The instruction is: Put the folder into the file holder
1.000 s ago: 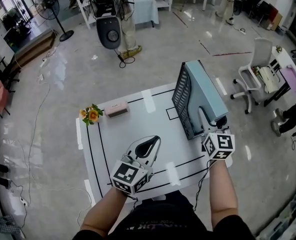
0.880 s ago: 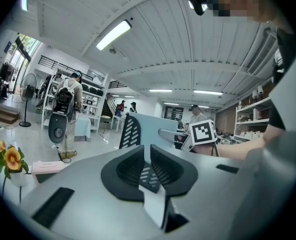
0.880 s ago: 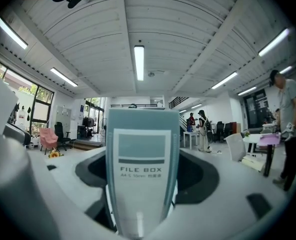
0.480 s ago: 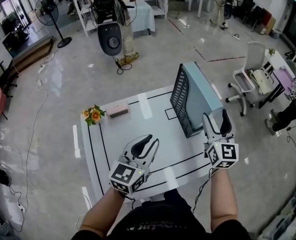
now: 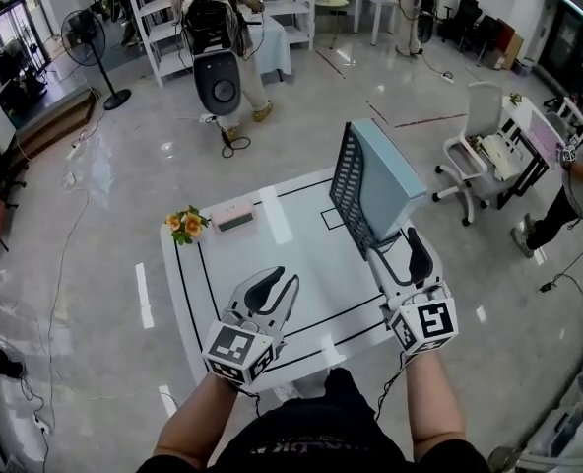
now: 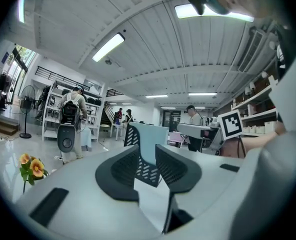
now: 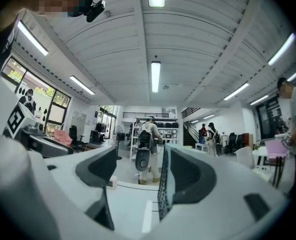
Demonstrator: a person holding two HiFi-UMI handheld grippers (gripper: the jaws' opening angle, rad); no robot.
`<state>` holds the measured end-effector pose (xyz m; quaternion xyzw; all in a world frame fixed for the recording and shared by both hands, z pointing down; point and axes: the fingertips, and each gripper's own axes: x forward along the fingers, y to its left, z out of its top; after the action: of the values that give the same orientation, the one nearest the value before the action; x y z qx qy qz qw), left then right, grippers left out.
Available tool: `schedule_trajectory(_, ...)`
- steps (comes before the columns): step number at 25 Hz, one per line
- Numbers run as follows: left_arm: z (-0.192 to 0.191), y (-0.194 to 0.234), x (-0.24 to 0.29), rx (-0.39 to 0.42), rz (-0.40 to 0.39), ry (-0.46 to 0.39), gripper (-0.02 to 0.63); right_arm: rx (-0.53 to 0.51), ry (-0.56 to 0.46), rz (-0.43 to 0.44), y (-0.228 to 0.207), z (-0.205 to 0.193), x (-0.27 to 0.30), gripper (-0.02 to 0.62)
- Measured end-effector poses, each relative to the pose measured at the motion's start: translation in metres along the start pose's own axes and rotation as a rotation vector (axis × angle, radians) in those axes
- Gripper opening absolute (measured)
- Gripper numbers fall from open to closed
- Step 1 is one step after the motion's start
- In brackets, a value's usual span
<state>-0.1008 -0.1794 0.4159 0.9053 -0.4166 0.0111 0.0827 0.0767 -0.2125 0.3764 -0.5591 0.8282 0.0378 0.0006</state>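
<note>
over on the left of the counter (image 5: 306, 264) sit a small bunch of flowers (image 5: 183, 225) and a pink box (image 5: 234, 217), neither part of the job. the left claw (image 5: 272, 282) hangs over the counter's near half. its jaws have just been opening and now show a modest gap with nothing in it. further right the mesh file holder (image 5: 347, 187) stands upright with the pale blue folder (image 5: 390, 180) already inside, so the job looks done to me. i see nothing else in the holder. the right claw (image 5: 400, 249), near the holder's closest end, is spread wide and grips nothing.
</note>
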Motion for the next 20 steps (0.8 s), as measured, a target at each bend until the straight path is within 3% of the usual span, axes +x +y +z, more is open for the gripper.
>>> schedule_trajectory(8, 0.001, -0.006, -0.036, -0.014, 0.030, -0.020, 0.106, -0.037, 0.017, 0.163, 0.076, 0.009, -0.027, 0.308)
schedule_trajectory(10, 0.000, -0.011, -0.042, -0.016, 0.044, -0.025, 0.106, -0.049, 0.015, 0.196, 0.085, 0.010, -0.034, 0.264)
schedule_trajectory(17, 0.009, -0.039, -0.055, -0.003, 0.138, -0.066, 0.104, -0.062, -0.006, 0.303, 0.089, 0.016, -0.058, 0.020)
schedule_trajectory(20, 0.007, -0.056, -0.056, -0.009, 0.206, -0.088, 0.095, -0.052, 0.002, 0.357, 0.081, 0.009, -0.071, 0.002)
